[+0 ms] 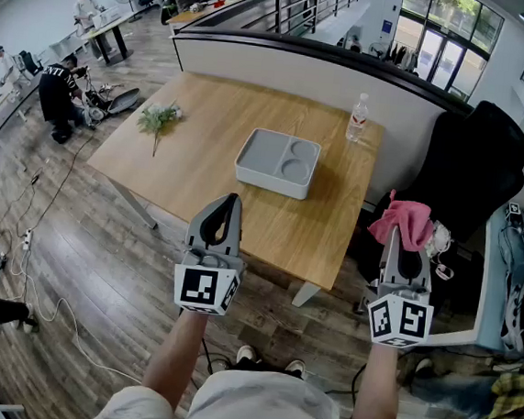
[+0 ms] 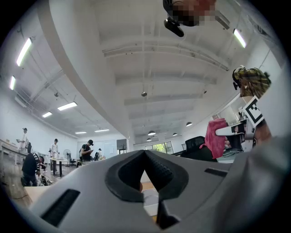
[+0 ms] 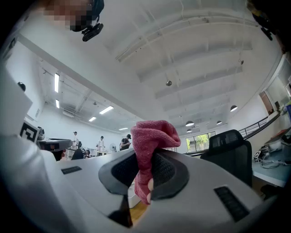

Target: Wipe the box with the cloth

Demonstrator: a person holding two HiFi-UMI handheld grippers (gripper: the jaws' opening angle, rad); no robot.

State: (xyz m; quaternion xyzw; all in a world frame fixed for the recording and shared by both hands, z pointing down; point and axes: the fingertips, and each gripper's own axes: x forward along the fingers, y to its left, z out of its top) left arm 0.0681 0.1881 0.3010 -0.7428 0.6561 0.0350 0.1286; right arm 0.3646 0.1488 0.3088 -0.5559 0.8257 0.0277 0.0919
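1. Right gripper (image 1: pixel 399 237) is clamped on the cloth (image 1: pixel 408 222); left gripper (image 1: pixel 229 203) has jaws together, empty.
2. Box (image 1: pixel 263 178) sits on the table (image 1: pixel 192 174), well apart from both.
3. Best to lower the cloth flat onto the box and press lightly.

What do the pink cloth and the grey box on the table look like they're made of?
The cloth looks like soft terry or microfibre: nubby, matt, limply folded. The box seems moulded plastic: smooth, matt grey, rounded recesses.
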